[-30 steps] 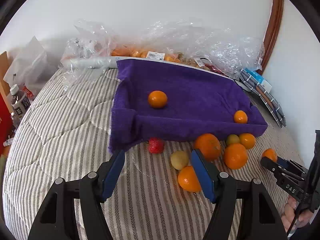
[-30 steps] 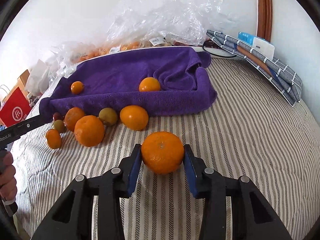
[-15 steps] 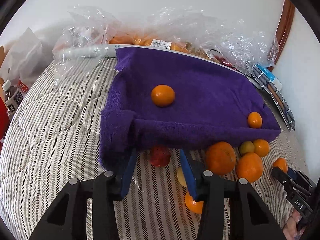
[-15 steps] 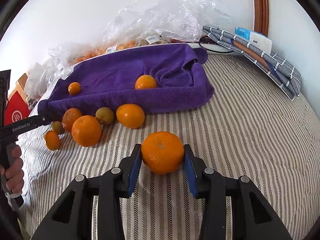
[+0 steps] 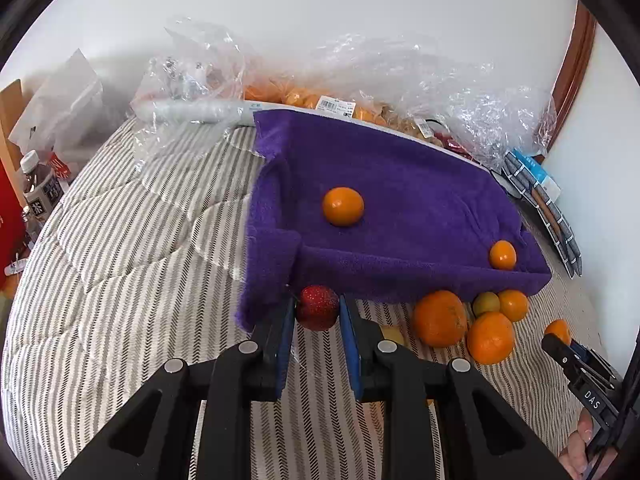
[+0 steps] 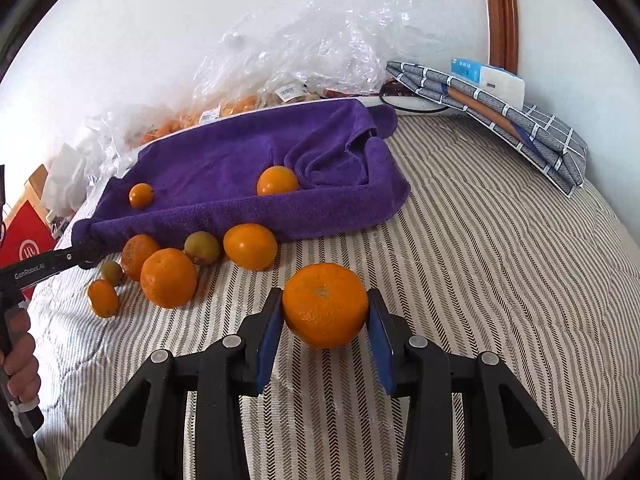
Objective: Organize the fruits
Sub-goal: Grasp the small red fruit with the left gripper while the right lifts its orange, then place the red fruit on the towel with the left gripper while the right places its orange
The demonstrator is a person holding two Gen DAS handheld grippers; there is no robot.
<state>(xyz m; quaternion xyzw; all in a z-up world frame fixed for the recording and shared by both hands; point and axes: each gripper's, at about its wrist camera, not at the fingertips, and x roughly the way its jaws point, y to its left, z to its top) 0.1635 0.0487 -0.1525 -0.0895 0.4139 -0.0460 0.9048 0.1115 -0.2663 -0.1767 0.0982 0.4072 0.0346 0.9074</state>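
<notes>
My left gripper [image 5: 317, 312] is shut on a small red fruit [image 5: 317, 307] at the front left corner of the purple towel [image 5: 400, 184]. My right gripper [image 6: 325, 312] is shut on a large orange [image 6: 325, 305] and holds it over the striped bed cover. Two oranges [image 5: 343, 206] [image 5: 503, 255] lie on the towel. Several oranges and greenish fruits [image 6: 168, 278] lie loose in front of the towel. The left gripper also shows at the left edge of the right wrist view [image 6: 86, 254].
Crumpled clear plastic bags with packed fruit [image 5: 328, 100] lie behind the towel by the wall. A folded grey checked cloth [image 6: 500, 120] and a box lie at the back right. A bottle [image 5: 40, 196] and a red bag [image 6: 28, 236] stand off the bed's left side.
My left gripper moved forward to the red fruit and closed on it. The right gripper kept its hold on the large orange and barely moved.
</notes>
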